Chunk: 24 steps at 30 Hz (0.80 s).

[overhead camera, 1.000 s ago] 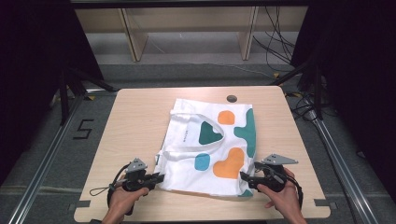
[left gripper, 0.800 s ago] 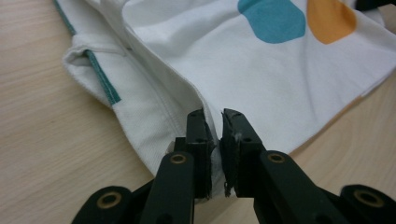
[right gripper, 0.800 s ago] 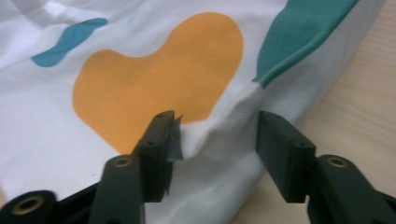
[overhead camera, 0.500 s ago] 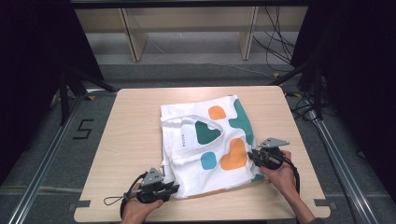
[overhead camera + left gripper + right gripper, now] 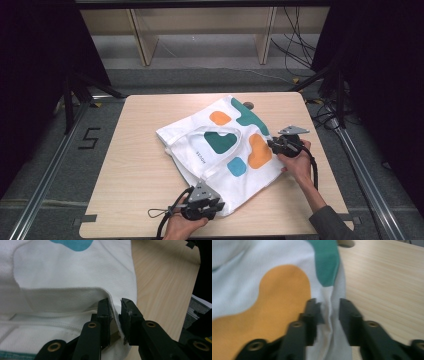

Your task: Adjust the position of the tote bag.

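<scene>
Two grippers: both at the white tote bag (image 5: 225,147) on the table (image 5: 140,170).
Left gripper (image 5: 115,315): fingers easing apart, the bag's hem still pinched between them.
Right gripper (image 5: 327,312): fingers just widened, bag edge between them, grip uncertain.
Bag: skewed, orange patch (image 5: 279,290) left of right fingers.
Nearby: small round object (image 5: 248,105) beyond the bag; bare wood right of both fingers.

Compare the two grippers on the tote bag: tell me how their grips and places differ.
The left gripper sits at the tote bag corner nearest the person; the right gripper is at its right edge, beside the orange patch. The left jaws pinch a seamed edge; the right jaws have just been opening, fabric between them with a gap. Both have black jaws and bite white cloth.
</scene>
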Tool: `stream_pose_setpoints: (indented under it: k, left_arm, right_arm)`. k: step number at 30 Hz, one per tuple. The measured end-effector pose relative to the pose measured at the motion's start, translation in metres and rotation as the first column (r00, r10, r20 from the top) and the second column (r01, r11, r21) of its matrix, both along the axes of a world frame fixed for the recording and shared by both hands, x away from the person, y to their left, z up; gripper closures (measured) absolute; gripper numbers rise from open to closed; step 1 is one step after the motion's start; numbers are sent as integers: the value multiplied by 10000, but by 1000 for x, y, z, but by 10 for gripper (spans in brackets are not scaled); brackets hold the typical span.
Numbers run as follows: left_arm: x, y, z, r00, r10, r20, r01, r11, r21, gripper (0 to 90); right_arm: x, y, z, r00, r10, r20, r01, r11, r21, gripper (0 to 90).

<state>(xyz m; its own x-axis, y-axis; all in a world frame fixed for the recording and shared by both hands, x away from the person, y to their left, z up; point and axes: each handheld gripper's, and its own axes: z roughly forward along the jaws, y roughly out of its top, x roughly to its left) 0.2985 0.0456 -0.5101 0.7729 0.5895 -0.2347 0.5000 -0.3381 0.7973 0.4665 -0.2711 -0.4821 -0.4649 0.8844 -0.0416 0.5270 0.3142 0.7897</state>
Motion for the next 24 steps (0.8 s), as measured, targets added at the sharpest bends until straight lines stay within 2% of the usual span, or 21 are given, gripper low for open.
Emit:
stream_pose_setpoints:
  k: [1, 2, 3, 4, 6, 7, 8, 10, 11, 12, 13, 14, 15, 16, 17, 18, 20, 21, 22, 23, 24]
  left_arm:
    - [0, -3, 2, 9996, -242, -141, 243, 9997, 48, 747]
    - [1, -5, 2, 9994, -331, -69, 331, 9994, 47, 725]
    - [1, -5, 4, 9987, -463, -216, 465, 9989, 81, 700]
    - [1, -2, 6, 9975, -629, -310, 633, 9979, 109, 651]
    - [-2, 5, 12, 9969, -675, -407, 666, 9975, -227, 552]
    - [-2, 11, 15, 9966, -770, -296, 763, 9968, -249, 440]
    - [-2, 18, 18, 9977, -610, -302, 600, 9976, -354, 440]
    - [-2, 34, 23, 9993, -153, -342, 136, 9986, -513, 399]
    - [-1, 41, 25, 9996, -19, -268, 2, 9980, -631, 376]
    - [0, 48, 27, 9992, 266, -287, -289, 9962, -828, 376]
    - [2, 58, 29, 9993, 348, -98, -354, 9968, -722, 368]
    - [4, 65, 30, 9979, 648, 75, -641, 9951, -749, 357]
    - [6, 74, 31, 9952, 953, 224, -944, 9948, -385, 340]
    - [9, 82, 30, 9901, 1343, 417, -1336, 9909, -185, 340]
    - [12, 91, 30, 9843, 1698, 476, -1703, 9854, 62, 336]
    - [14, 98, 28, 9765, 2087, 545, -2101, 9774, 225, 331]
    - [19, 115, 26, 9648, 2520, 751, -2568, 9644, 634, 329]
    - [19, 120, 24, 9524, 2968, 701, -3007, 9522, 543, 329]
    - [20, 127, 24, 9513, 2991, 747, -3050, 9483, 875, 329]
    - [21, 132, 23, 9440, 3199, 812, -3271, 9397, 1003, 325]
    - [21, 136, 22, 9376, 3369, 862, -3448, 9329, 1041, 325]
  right_arm:
    - [-3, 0, 4, 9998, -76, 196, 76, 10000, 21, 562]
    - [-6, 1, 8, 9997, 50, 235, -50, 10000, 0, 523]
    - [-11, 2, 13, 9994, 317, 167, -318, 9995, 59, 508]
    - [-17, 6, 17, 9986, 530, 31, -531, 9979, 377, 485]
    - [-32, 13, 26, 9956, 931, 113, -935, 9945, 474, 443]
    - [-48, 21, 32, 9885, 1514, -11, -1510, 9867, 601, 417]
    - [-48, 21, 32, 9885, 1514, -11, -1510, 9867, 601, 417]
    - [-61, 30, 34, 9800, 1981, -162, -1964, 9776, 756, 396]
    - [-71, 39, 34, 9721, 2329, -262, -2300, 9694, 857, 379]
    - [-71, 39, 34, 9721, 2329, -262, -2300, 9694, 857, 379]
    - [-77, 44, 33, 9685, 2451, -435, -2401, 9659, 968, 371]
    - [-81, 47, 33, 9618, 2700, -463, -2655, 9604, 847, 367]
    - [-90, 56, 33, 9527, 2989, -549, -2924, 9508, 1026, 365]
    - [-90, 56, 33, 9527, 2989, -549, -2924, 9508, 1026, 365]
    - [-93, 59, 32, 9461, 3171, -659, -3097, 9453, 1024, 365]
    - [-99, 64, 32, 9463, 3114, -867, -2998, 9458, 1248, 365]
    - [-102, 68, 30, 9339, 3484, -801, -3389, 9342, 1117, 362]
    - [-105, 72, 30, 9291, 3570, -969, -3453, 9310, 1185, 359]
    - [-107, 75, 30, 9272, 3618, -973, -3497, 9289, 1218, 358]
    - [-111, 82, 29, 9232, 3738, -890, -3620, 9238, 1248, 349]
    - [-111, 82, 29, 9232, 3738, -890, -3620, 9238, 1248, 349]
